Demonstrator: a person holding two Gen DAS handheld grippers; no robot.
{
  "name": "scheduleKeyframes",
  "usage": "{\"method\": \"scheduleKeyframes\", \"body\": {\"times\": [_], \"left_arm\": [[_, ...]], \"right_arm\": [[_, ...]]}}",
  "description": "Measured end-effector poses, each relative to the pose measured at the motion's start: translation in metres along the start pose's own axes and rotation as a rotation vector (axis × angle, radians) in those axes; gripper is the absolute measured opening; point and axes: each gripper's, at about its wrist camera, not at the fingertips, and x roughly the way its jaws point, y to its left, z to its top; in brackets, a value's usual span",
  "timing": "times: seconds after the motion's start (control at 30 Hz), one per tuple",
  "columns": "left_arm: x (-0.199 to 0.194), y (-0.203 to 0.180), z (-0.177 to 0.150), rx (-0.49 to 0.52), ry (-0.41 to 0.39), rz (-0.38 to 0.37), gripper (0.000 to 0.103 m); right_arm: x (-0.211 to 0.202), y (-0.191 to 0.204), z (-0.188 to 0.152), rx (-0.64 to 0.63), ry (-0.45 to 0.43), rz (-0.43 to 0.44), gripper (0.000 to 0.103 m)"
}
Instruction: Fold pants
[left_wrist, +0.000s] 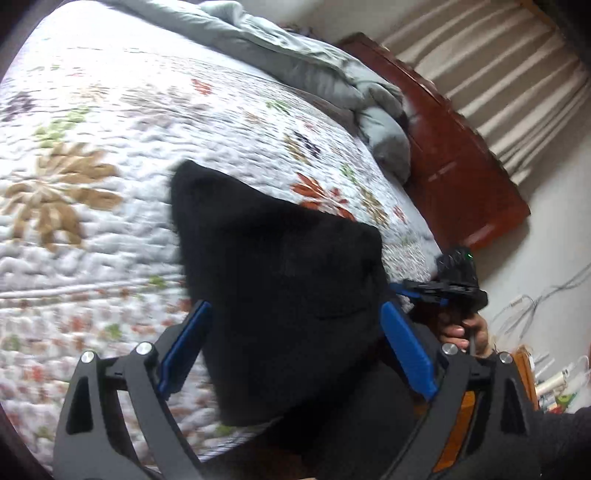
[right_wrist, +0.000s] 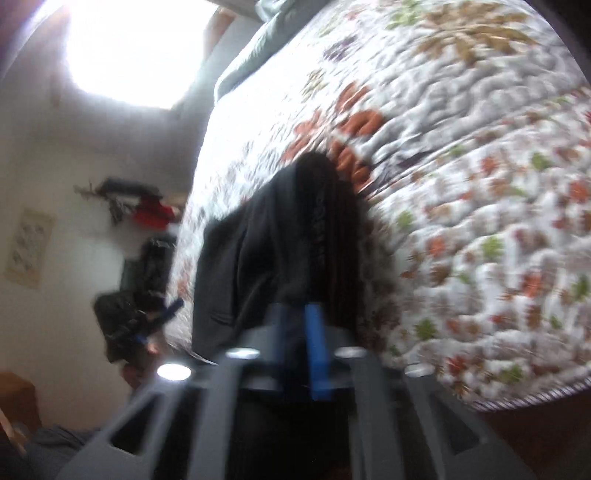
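Spread across the bed, a white quilted coverlet with leaf prints (left_wrist: 110, 155) carries the black fabric pants (left_wrist: 273, 266) near its edge, with a rumpled grey duvet (left_wrist: 295, 62) at about one o'clock. The left claw (left_wrist: 295, 354) stands wide open, its blue pads either side of the dark cloth without pinching it, while the right claw (right_wrist: 306, 354) has its pads pressed together on a bunch of the pants, blurred by motion. My read is that a fold is mid-way; next, the left claw needs to close on an edge.
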Motion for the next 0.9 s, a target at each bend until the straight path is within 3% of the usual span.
{"method": "scheduleKeyframes", "body": {"times": [0.03, 0.17, 0.4, 0.57, 0.8, 0.9], "left_arm": [[-0.001, 0.008, 0.001, -0.023, 0.008, 0.005, 0.094], [0.012, 0.051, 0.006, -0.215, 0.111, -0.054, 0.095], [0.038, 0.075, 0.012, -0.348, 0.186, -0.133, 0.096], [0.066, 0.076, 0.014, -0.369, 0.257, -0.152, 0.096], [0.090, 0.063, 0.018, -0.349, 0.284, -0.159, 0.096], [0.094, 0.061, 0.018, -0.351, 0.285, -0.147, 0.094]], "right_arm": [[-0.003, -0.003, 0.002, 0.022, -0.011, -0.001, 0.084], [0.011, -0.007, 0.016, 0.070, 0.058, 0.079, 0.088], [0.059, 0.000, 0.035, 0.071, 0.193, 0.063, 0.089], [0.080, 0.004, 0.037, 0.054, 0.243, 0.039, 0.091], [0.090, 0.018, 0.035, 0.013, 0.246, 0.011, 0.095], [0.093, 0.021, 0.034, 0.011, 0.225, -0.019, 0.089]]}}
